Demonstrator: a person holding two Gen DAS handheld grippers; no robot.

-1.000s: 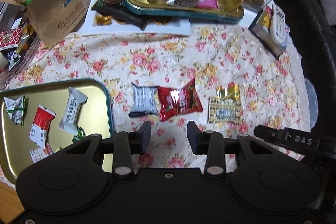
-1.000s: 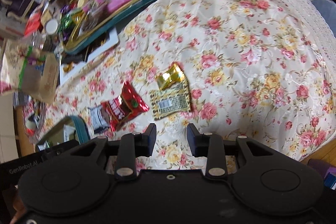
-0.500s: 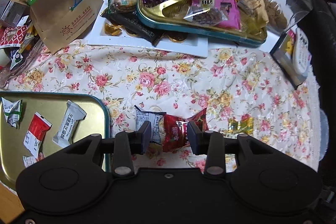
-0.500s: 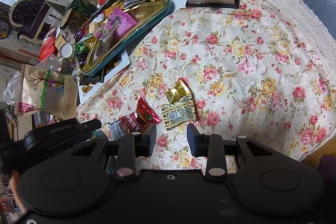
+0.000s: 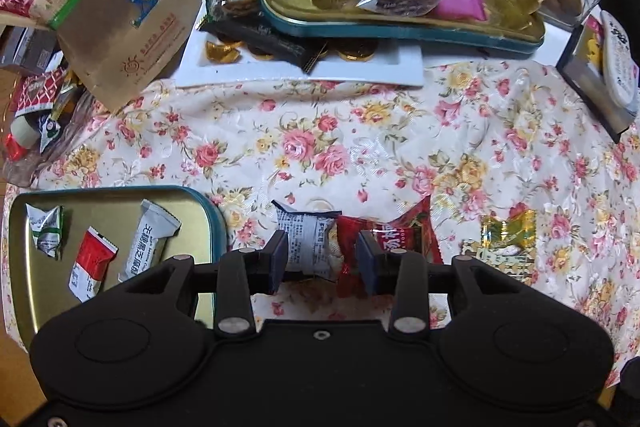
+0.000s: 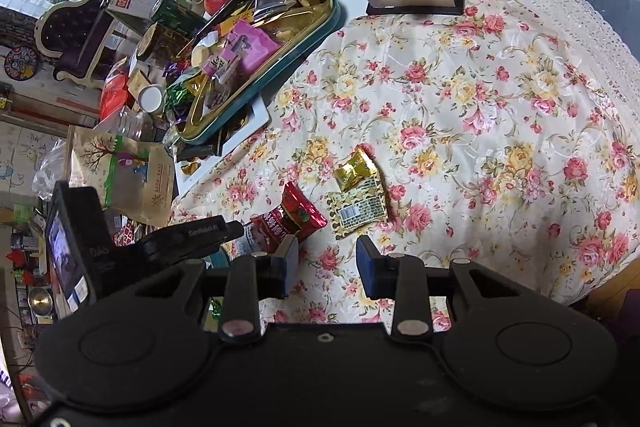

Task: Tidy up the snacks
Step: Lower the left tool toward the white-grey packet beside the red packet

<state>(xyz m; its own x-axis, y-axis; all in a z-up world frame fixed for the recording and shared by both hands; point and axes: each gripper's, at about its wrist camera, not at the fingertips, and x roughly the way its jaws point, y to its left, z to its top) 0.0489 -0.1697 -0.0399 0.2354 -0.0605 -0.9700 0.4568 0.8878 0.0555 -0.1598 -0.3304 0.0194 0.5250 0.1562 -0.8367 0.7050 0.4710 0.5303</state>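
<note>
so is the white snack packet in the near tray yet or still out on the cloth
Out. The white snack packet lies on the floral tablecloth beside the near tray, between the open left hand-held gripper jaws.

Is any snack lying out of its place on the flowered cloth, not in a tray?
Yes. Three wrapped snacks lie loose on the cloth beside the gold tray: a grey-white packet overlapped by a red packet, and a gold checked packet further right. The others already sit inside the tray.
</note>
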